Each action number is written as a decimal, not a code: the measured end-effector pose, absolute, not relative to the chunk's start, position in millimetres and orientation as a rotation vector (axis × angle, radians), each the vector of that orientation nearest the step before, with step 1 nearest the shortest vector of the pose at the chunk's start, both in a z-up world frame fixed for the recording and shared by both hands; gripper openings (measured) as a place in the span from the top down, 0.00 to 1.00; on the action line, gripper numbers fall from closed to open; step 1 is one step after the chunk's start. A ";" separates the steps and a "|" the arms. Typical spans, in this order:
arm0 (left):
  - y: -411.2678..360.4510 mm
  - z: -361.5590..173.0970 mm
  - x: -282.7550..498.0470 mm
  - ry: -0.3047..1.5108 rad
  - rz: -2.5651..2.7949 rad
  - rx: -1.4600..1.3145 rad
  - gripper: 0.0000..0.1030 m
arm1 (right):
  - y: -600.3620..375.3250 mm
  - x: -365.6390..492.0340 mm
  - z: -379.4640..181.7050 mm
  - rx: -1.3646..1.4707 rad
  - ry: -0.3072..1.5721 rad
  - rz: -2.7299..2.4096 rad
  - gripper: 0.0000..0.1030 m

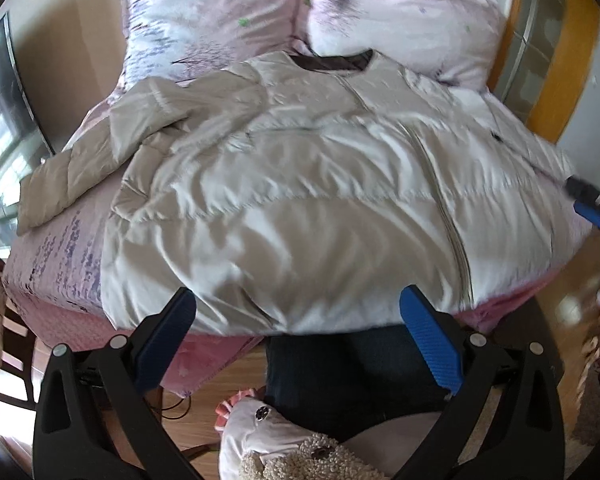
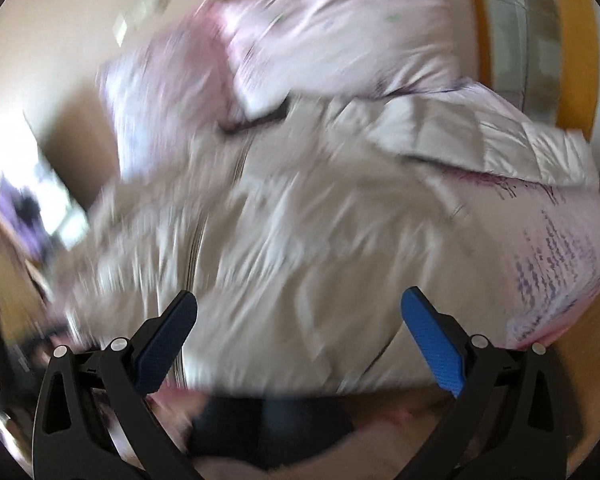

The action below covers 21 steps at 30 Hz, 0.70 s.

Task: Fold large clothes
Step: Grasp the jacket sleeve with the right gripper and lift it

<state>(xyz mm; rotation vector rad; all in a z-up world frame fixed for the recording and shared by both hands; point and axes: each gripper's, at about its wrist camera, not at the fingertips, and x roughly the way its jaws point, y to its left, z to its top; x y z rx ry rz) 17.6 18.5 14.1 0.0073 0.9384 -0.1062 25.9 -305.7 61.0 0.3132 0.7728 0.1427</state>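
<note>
A large beige puffer jacket [image 1: 300,184] lies spread face up on the bed, zipper down the middle, collar towards the pillows, one sleeve stretched out to the left. My left gripper [image 1: 298,300] is open and empty, hovering over the jacket's bottom hem at the bed's near edge. In the blurred right wrist view the same jacket [image 2: 280,240] fills the middle, its other sleeve folded out at the upper right. My right gripper [image 2: 300,304] is open and empty above the jacket's lower part. The right gripper's blue pad also shows in the left wrist view [image 1: 592,212] at the right edge.
The bed has a pink patterned sheet [image 1: 56,264] and two pink pillows [image 1: 400,12] at the head. A window [image 1: 0,120] is on the left, a wooden door frame [image 1: 556,60] on the right. My legs and plush slippers [image 1: 292,448] stand on the wooden floor below.
</note>
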 end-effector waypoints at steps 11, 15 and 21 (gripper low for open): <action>142.4 40.8 58.7 0.719 0.096 -0.284 0.02 | -512.5 94.2 12.6 0.984 0.654 -0.237 0.14; 184.1 41.1 70.4 0.606 0.088 -0.363 0.02 | -555.2 108.1 -14.5 1.150 0.628 -0.333 0.22; 236.7 11.6 111.0 0.758 0.094 -0.556 0.02 | -587.3 124.1 -34.1 1.238 0.603 -0.433 0.40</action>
